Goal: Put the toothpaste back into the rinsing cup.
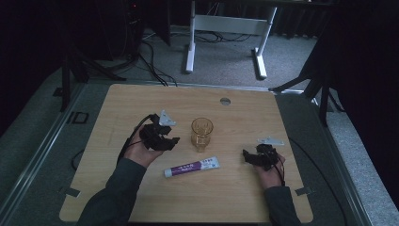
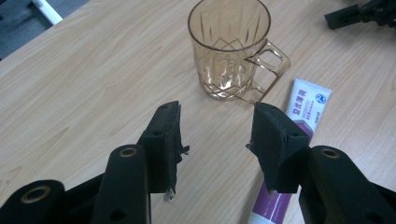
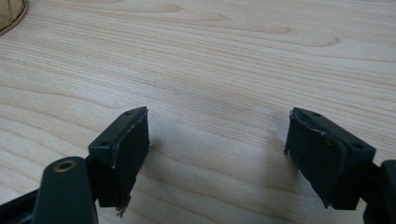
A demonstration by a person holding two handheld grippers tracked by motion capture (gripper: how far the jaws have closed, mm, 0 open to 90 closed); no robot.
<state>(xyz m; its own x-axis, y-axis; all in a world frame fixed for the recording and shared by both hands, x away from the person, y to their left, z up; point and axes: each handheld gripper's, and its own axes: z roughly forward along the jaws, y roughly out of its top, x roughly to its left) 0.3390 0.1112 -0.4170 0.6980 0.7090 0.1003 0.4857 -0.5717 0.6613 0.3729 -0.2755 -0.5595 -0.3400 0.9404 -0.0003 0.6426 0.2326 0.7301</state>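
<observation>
An amber see-through mug [image 1: 202, 133] [image 2: 231, 49] stands upright mid-table, its handle toward the person. A white and purple toothpaste tube [image 1: 192, 166] [image 2: 294, 122] lies flat in front of it. My left gripper [image 1: 165, 139] [image 2: 215, 135] hovers left of the mug, open and empty, its jaws pointing at the mug and the tube. My right gripper [image 1: 250, 157] [image 3: 217, 154] rests low over bare wood to the right of the tube, open wide with nothing between its jaws. The other gripper [image 2: 362, 13] shows at the top right of the left gripper view.
The wooden table [image 1: 141, 101] has a round grey cable cap [image 1: 225, 100] near its far edge. Beyond it stand a white desk frame [image 1: 226, 28] and dark tripod legs [image 1: 310, 80] on grey carpet. A mug base edge [image 3: 10, 16] peeks in.
</observation>
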